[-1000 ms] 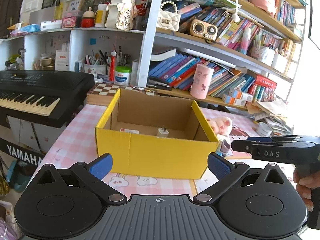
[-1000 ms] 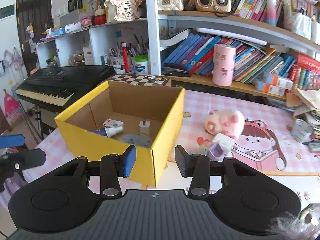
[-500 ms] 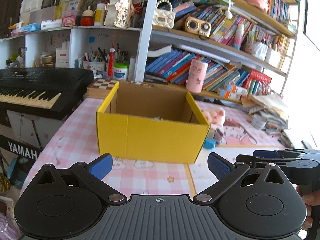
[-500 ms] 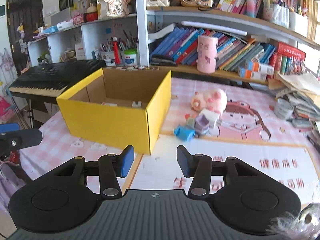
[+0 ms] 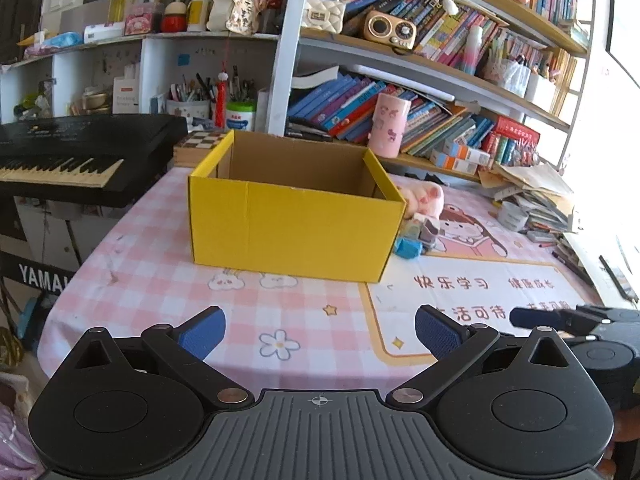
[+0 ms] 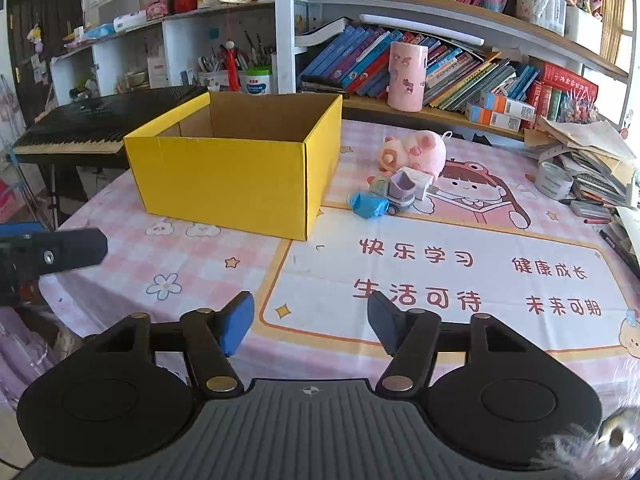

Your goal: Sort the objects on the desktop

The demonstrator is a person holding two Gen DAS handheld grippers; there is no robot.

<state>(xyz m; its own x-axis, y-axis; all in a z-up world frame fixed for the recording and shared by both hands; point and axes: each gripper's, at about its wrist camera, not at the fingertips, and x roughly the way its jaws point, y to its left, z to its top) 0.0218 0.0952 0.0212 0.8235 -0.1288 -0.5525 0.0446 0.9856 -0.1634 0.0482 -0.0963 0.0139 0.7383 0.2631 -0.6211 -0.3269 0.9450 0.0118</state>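
A yellow cardboard box (image 5: 292, 232) (image 6: 236, 178) stands open on the pink checked table; its inside is hidden from here. To its right lie a pink plush pig (image 6: 416, 152), a small lilac and white toy (image 6: 404, 186) and a blue crumpled item (image 6: 366, 205), also in the left wrist view (image 5: 408, 247). My left gripper (image 5: 318, 330) is open and empty, well in front of the box. My right gripper (image 6: 310, 320) is open and empty over the table's near edge, beside the left one.
A black Yamaha keyboard (image 5: 72, 156) stands left of the table. Bookshelves (image 6: 460, 68) with a pink cup (image 6: 406, 76) run behind. Papers, pens and a tape roll (image 6: 554, 180) crowd the right edge. A printed mat (image 6: 460, 276) covers the front right.
Both grippers have pulled back from the box toward the table's near edge, and the box now looks smaller. The right gripper's fingers have spread wider. Nothing was picked up.
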